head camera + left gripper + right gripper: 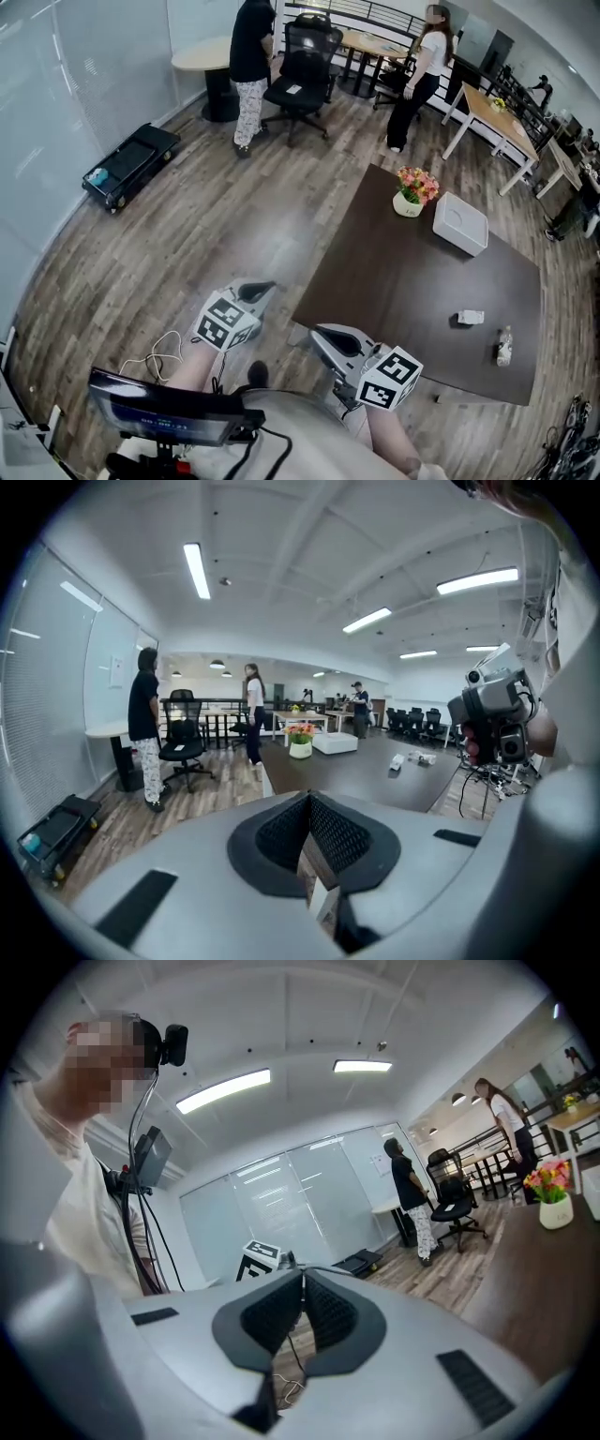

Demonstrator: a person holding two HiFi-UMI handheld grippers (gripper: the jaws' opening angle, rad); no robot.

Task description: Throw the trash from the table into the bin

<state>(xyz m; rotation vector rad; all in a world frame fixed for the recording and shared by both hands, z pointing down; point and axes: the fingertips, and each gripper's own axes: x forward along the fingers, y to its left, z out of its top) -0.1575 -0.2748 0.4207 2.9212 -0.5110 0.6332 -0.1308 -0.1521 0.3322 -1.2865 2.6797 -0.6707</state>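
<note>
On the dark brown table, near its right end, lie a small crumpled white piece of trash and an empty plastic bottle. The left gripper view shows them far off, the white piece beside the bottle. My left gripper hangs over the floor left of the table's near corner, shut and empty. My right gripper is at that corner, also shut with nothing in it. The jaws meet in both gripper views, left gripper and right gripper. No bin is in view.
A white pot of flowers and a white box stand at the table's far end. Two people stand beyond, by a black office chair. A black case lies on the floor at left, and cables lie near my feet.
</note>
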